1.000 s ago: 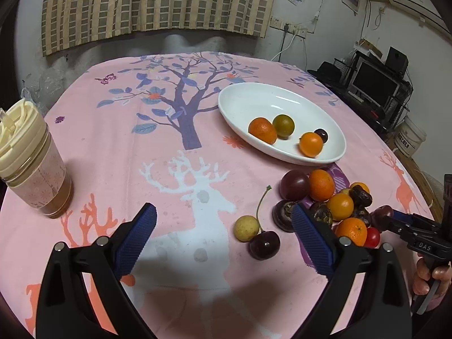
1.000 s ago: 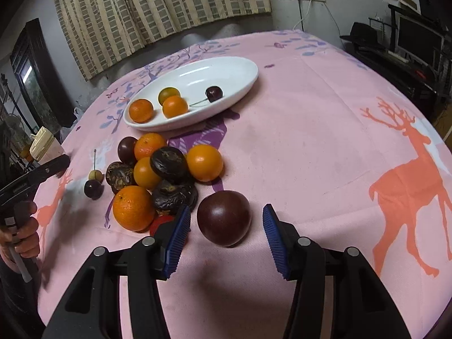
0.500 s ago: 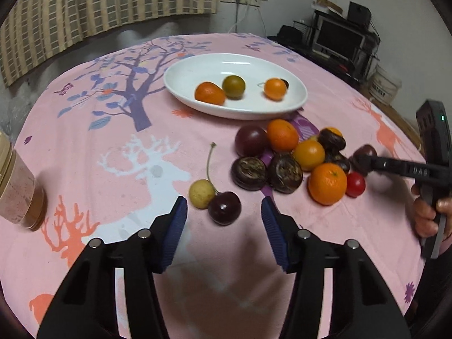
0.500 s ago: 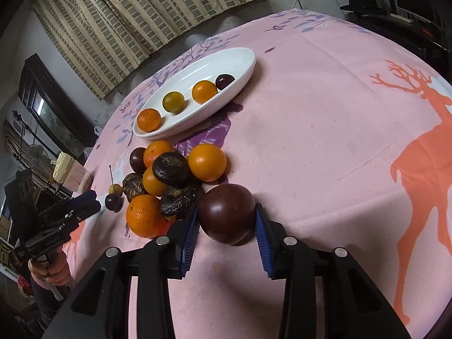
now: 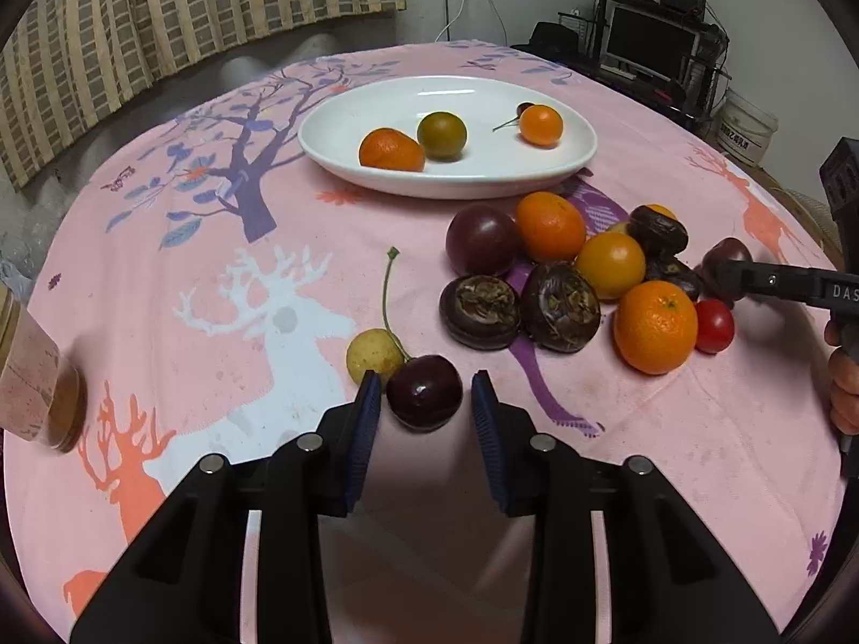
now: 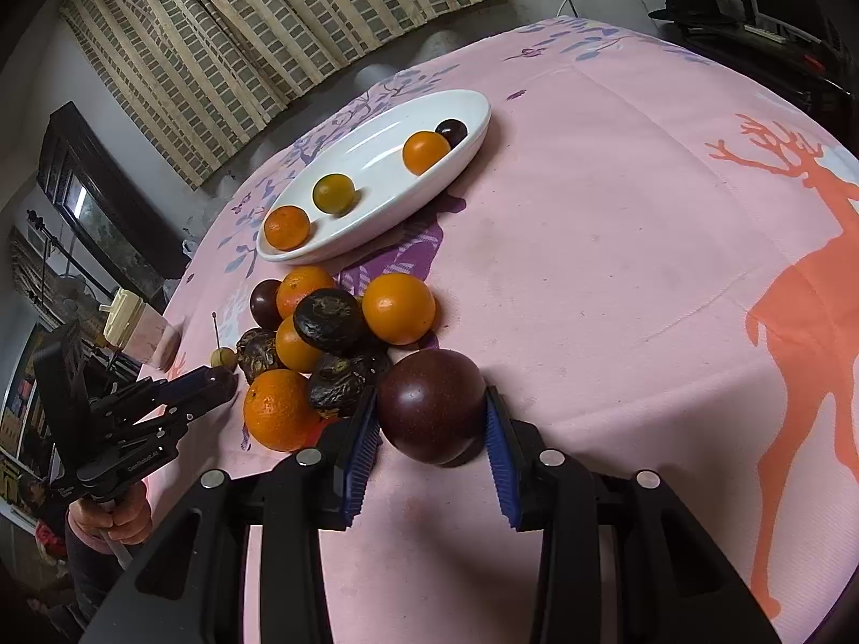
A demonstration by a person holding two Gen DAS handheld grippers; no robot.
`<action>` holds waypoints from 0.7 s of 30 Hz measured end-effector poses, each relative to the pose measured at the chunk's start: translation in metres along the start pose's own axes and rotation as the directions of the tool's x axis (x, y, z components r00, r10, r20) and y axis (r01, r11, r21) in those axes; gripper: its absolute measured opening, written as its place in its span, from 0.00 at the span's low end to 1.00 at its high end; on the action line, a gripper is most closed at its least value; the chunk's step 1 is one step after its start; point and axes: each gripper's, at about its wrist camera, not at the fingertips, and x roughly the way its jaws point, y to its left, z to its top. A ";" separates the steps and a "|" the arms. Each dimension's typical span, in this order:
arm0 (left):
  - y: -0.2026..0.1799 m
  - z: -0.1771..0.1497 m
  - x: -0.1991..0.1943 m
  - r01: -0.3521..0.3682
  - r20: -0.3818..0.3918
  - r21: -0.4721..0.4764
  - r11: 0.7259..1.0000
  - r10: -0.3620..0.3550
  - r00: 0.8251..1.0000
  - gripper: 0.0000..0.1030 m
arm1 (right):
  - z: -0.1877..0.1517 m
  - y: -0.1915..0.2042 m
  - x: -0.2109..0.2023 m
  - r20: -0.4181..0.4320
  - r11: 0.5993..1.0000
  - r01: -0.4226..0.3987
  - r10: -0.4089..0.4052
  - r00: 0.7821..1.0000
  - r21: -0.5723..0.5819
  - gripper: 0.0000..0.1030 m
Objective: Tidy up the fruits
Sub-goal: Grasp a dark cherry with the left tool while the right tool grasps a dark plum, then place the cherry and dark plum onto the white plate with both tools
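Observation:
My left gripper [image 5: 427, 402] has its blue pads on either side of a dark cherry [image 5: 424, 399] on the pink tablecloth; small gaps show, so it is open around it. A yellow cherry [image 5: 373, 355] lies just left. My right gripper [image 6: 432, 418] is shut on a dark purple passion fruit [image 6: 432, 405], its pads pressed to both sides. A white oval plate [image 5: 483, 102] at the back holds two oranges, a green citrus and a dark cherry. A pile of oranges [image 5: 655, 326] and dark wrinkled fruits [image 5: 560, 306] lies between the grippers.
A jar with a cream lid [image 6: 126, 316] stands at the table's left edge, and also shows in the left wrist view [image 5: 37, 392]. A small red tomato [image 5: 714, 324] lies by the pile. Curtains, a monitor and a white bucket stand beyond the table.
My left gripper moved forward and narrowed around the dark cherry. My right gripper closed fully onto the purple passion fruit.

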 end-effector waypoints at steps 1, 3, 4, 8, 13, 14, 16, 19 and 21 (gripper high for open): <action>0.000 0.000 0.000 0.007 0.002 0.001 1.000 -0.007 1.000 0.29 | 0.000 0.000 0.000 0.000 1.000 -0.001 0.001 1.000 0.001 0.38; -0.001 -0.001 0.000 0.007 0.004 0.006 1.000 -0.007 1.000 0.29 | 0.000 0.000 0.000 0.000 1.000 -0.001 0.001 1.000 0.001 0.38; -0.003 -0.002 0.000 0.000 0.006 0.013 1.000 -0.001 1.000 0.29 | 0.000 0.000 0.000 0.000 1.000 -0.001 0.001 1.000 0.001 0.38; -0.006 -0.003 -0.001 -0.011 0.007 0.024 1.000 0.011 1.000 0.29 | 0.000 0.000 0.000 0.000 1.000 -0.003 0.003 1.000 0.003 0.38; -0.004 -0.003 0.002 -0.009 -0.007 0.009 1.000 0.009 1.000 0.29 | 0.000 -0.001 0.000 -0.001 1.000 -0.002 0.002 1.000 0.002 0.38; -0.005 -0.002 0.002 -0.005 -0.003 0.008 1.000 0.005 1.000 0.29 | 0.000 0.000 0.000 -0.001 1.000 -0.001 0.001 1.000 0.002 0.38; -0.006 0.000 0.004 -0.003 -0.005 -0.003 1.000 0.003 1.000 0.29 | 0.000 -0.001 0.000 0.000 1.000 -0.002 0.002 1.000 0.002 0.38; -0.010 0.001 0.013 0.014 -0.036 0.000 1.000 -0.014 0.999 0.29 | 0.000 -0.001 0.000 0.002 1.000 -0.002 0.002 1.000 0.005 0.38; -0.012 0.001 0.013 0.006 -0.025 0.002 1.000 -0.006 1.000 0.29 | -0.001 -0.001 0.000 0.004 1.000 -0.002 0.002 1.000 0.007 0.38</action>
